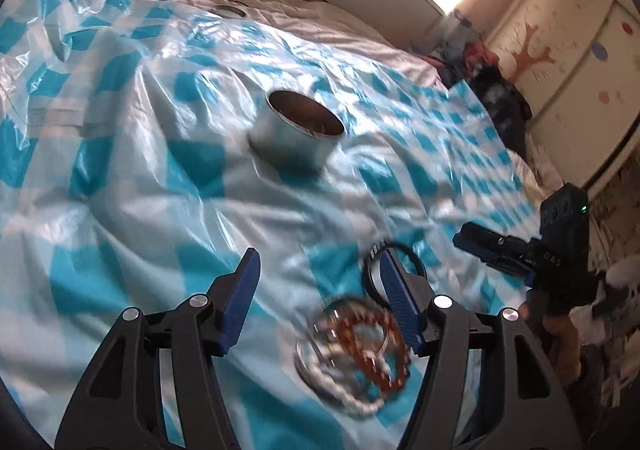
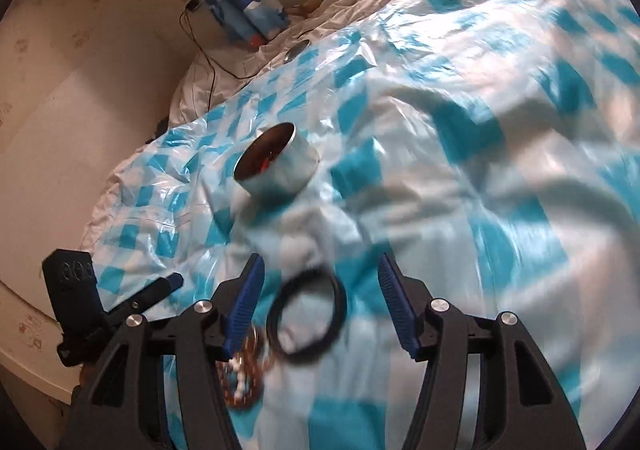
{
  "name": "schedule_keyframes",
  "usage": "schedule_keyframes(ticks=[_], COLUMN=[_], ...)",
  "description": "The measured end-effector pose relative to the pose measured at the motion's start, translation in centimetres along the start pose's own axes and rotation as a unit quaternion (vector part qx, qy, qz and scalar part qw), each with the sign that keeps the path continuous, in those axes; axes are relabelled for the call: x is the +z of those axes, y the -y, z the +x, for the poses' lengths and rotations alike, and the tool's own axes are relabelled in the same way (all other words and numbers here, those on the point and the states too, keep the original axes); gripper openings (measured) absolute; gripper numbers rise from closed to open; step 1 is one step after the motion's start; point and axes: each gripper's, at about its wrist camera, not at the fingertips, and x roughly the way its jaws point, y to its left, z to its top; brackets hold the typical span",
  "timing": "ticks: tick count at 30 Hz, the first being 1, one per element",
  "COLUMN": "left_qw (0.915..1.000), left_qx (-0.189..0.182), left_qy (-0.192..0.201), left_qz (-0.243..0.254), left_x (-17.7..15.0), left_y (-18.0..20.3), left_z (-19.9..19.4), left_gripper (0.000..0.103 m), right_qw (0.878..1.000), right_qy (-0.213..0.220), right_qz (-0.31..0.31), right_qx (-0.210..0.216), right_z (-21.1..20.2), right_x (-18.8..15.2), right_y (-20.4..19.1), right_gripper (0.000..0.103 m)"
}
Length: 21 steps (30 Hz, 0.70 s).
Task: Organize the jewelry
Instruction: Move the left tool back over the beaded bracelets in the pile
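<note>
Lying flat on the blue-and-white checked plastic sheet point(image 2: 460, 138) that covers the bed, the black ring point(image 2: 307, 315) sits directly between the fingers of the right gripper point(image 2: 320, 306), near their roots and slightly toward the left finger. Both right fingers stand well apart with bare sheet on either side of the ring; nothing is pressed or held. Being round, the ring has no long axis to line up with, so a plain closing of the fingers across it looks workable once they come lower.

The left gripper point(image 1: 320, 302) is also open and empty. Its right finger point(image 1: 400, 302) crosses in front of the black ring point(image 1: 390, 274) in that view, and the cluster of beaded bracelets point(image 1: 356, 358), one brown and one pale, lies low between its fingers, nearer the right one. In the right wrist view the same bracelets point(image 2: 240, 378) peek out behind the left finger, just left of the ring and possibly touching it; blur makes that hard to tell.

So each hand has its own piece closest: the right for the ring, the left for the bracelets. The open metal tin point(image 2: 276, 166), the likely destination, stands farther up the bed, well apart from both pieces and up-left of the ring in the right view. Something red shows inside it.
</note>
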Motion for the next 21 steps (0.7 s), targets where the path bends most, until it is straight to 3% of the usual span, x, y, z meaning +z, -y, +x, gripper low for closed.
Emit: schedule_keyframes(ticks=[4, 11, 17, 21], left_qw=[0.9999, 0.9997, 0.9993, 0.9978], left_qx=[0.005, 0.011, 0.021, 0.005], left_qy=[-0.016, -0.021, -0.026, -0.032], left_qz=[-0.004, -0.004, 0.016, 0.058], left_x=[-1.3, -2.5, -2.5, -3.0], left_y=[0.2, 0.3, 0.9, 2.5], left_z=[0.8, 0.9, 1.2, 1.1], left_gripper=[0.059, 0.059, 0.059, 0.059], right_qw=[0.999, 0.998, 0.997, 0.996], right_qy=[0.008, 0.013, 0.003, 0.001], right_qz=[-0.029, -0.052, -0.062, -0.074], right_qx=[-0.025, -0.033, -0.047, -0.054], right_z=[0.5, 0.7, 1.7, 2.2], right_x=[-1.0, -1.7, -2.1, -2.2], right_y=[-0.8, -1.2, -1.4, -1.7], right_gripper=[0.059, 0.065, 0.065, 0.065])
